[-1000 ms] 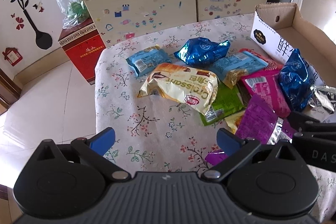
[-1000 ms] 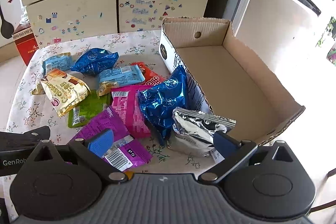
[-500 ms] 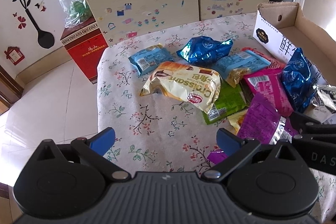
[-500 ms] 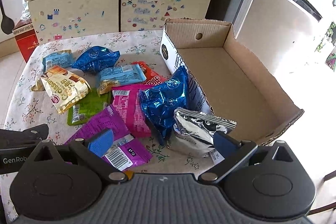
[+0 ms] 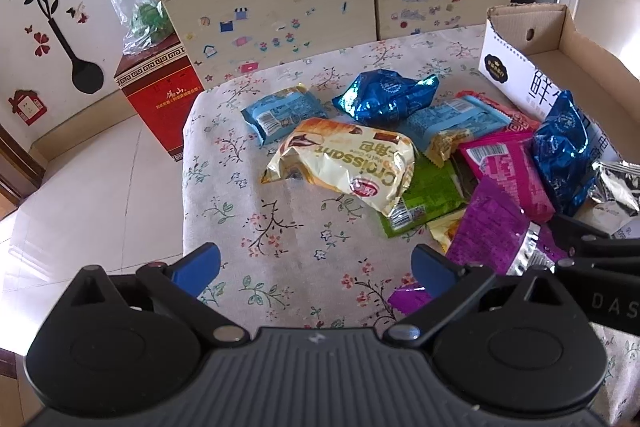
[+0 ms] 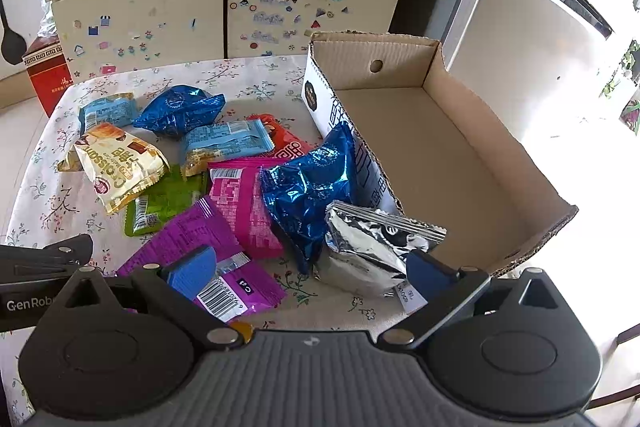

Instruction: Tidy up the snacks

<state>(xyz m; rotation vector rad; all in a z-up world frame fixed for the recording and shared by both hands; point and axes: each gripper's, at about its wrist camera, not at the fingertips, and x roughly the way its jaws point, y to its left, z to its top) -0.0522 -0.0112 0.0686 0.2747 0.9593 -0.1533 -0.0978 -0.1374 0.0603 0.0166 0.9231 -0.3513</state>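
Several snack packets lie on a floral tablecloth: a cream croissant bag (image 5: 352,163) (image 6: 120,167), a dark blue foil bag (image 5: 384,99) (image 6: 178,109), another blue foil bag (image 6: 312,187) leaning on an empty cardboard box (image 6: 432,131), a silver packet (image 6: 372,247), pink (image 6: 240,203), purple (image 6: 192,239) and green (image 6: 168,199) packets. My left gripper (image 5: 316,265) is open and empty over the near table edge. My right gripper (image 6: 310,269) is open and empty, near the purple and silver packets.
A stickered cabinet (image 6: 224,11) stands behind the table. A red box (image 5: 160,95) with a plastic bag on top stands on the floor at the left. The box (image 5: 552,67) lies along the table's right side.
Both grippers have drifted slightly, so the table and packets sit a little differently in view. No packet has moved and both grippers stay open.
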